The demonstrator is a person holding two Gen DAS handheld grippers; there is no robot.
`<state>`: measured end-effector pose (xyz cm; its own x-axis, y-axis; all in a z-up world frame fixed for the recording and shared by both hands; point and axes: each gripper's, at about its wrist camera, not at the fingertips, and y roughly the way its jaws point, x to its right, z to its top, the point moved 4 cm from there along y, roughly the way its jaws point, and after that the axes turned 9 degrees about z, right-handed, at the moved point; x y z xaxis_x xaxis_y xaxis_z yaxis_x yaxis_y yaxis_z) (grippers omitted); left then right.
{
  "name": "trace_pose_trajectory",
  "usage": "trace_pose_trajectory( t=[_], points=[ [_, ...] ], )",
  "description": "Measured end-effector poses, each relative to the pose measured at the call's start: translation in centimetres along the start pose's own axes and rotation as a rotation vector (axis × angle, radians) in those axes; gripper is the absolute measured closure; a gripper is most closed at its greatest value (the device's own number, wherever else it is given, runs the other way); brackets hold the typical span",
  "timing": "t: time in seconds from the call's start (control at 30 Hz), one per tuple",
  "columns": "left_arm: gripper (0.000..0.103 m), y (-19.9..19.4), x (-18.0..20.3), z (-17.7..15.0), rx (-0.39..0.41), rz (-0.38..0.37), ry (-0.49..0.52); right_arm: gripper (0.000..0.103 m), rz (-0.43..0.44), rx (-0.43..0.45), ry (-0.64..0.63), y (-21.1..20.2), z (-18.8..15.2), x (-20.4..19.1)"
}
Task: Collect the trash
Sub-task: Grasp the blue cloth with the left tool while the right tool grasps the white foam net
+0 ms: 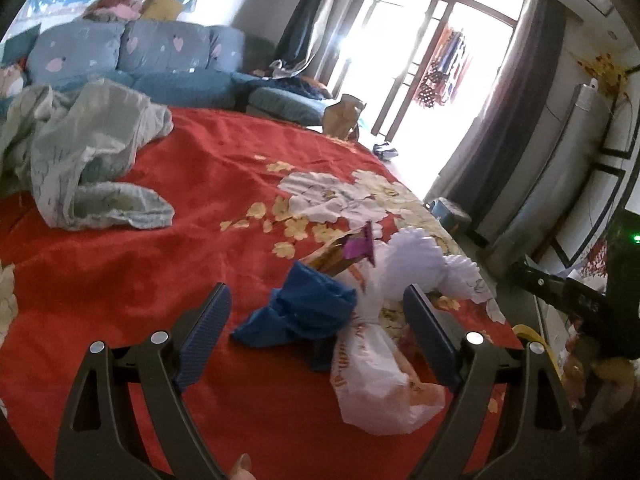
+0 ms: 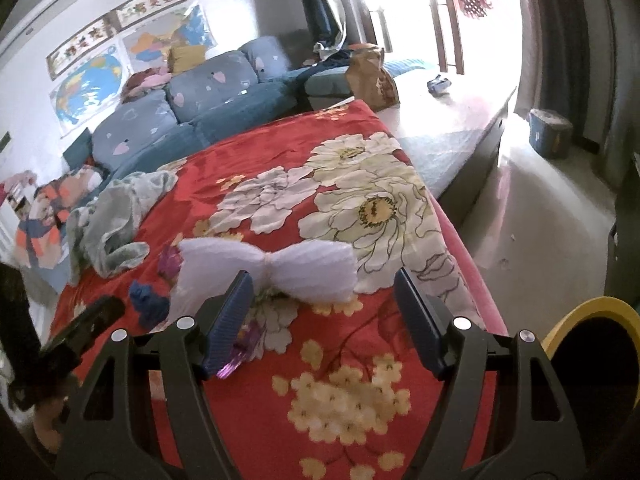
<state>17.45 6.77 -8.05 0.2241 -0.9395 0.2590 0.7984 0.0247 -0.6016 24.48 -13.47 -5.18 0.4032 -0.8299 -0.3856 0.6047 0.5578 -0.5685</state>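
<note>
On the red flowered bedspread (image 1: pixel 168 280) lies a heap of trash: a crumpled blue wrapper (image 1: pixel 304 312), a white printed plastic bag (image 1: pixel 376 372), a white foam net (image 1: pixel 420 264) and a purple and yellow wrapper (image 1: pixel 348 252). My left gripper (image 1: pixel 316 304) is open just short of the blue wrapper and the bag, touching neither. In the right wrist view my right gripper (image 2: pixel 322 284) is open with the foam net (image 2: pixel 272 268) just beyond its tips. A purple wrapper (image 2: pixel 236 356) lies by its left finger. The blue wrapper (image 2: pixel 148 300) and the left gripper's finger (image 2: pixel 92 316) show at left.
A yellow-rimmed bin (image 2: pixel 592 344) stands off the bed's near right edge. Crumpled pale green cloth (image 1: pixel 92 152) lies far left on the bed. Beyond are a blue sofa (image 1: pixel 168 60), a brown paper bag (image 1: pixel 344 114) and a blue tub (image 2: pixel 550 132) on the floor.
</note>
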Motion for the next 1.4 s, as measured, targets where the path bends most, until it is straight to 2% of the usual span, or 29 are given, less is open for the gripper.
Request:
trace_pose_trajectory(
  t=[0.13, 0.4, 0.57, 0.67, 0.87, 1.03, 1.4],
  points=[
    [0.031, 1.1, -0.4, 0.0, -0.035, -0.03, -0.029, 0.039, -0.008, -0.005, 0.027, 1.9, 0.8, 1.0],
    [0.041, 3.0, -0.6, 0.1, -0.085, -0.077, -0.069, 0.049, 0.056, -0.055, 0.11, 5.2, 1.1, 2.2],
    [0.05, 3.9, -0.3, -0.1, -0.107, -0.086, -0.073, 0.072, 0.096, -0.101, 0.115, 6.6, 0.6, 2.0],
    [0.061, 4.2, -0.1, -0.3, -0.116, -0.093, -0.068, 0.082, 0.108, -0.106, 0.084, 6.5, 0.1, 1.4],
    [0.071, 4.0, 0.2, -0.8, -0.122, -0.101, -0.063, 0.087, 0.095, -0.097, 0.02, 5.3, -0.8, 0.7],
    [0.078, 3.4, 0.0, -0.9, -0.112, -0.1, -0.071, 0.088, 0.093, -0.087, 0.017, 4.3, -1.2, 0.6],
    [0.082, 0.7, 0.0, 0.6, -0.035, -0.099, -0.067, 0.09, 0.099, -0.043, -0.012, 1.6, -1.2, -0.6]
  ],
)
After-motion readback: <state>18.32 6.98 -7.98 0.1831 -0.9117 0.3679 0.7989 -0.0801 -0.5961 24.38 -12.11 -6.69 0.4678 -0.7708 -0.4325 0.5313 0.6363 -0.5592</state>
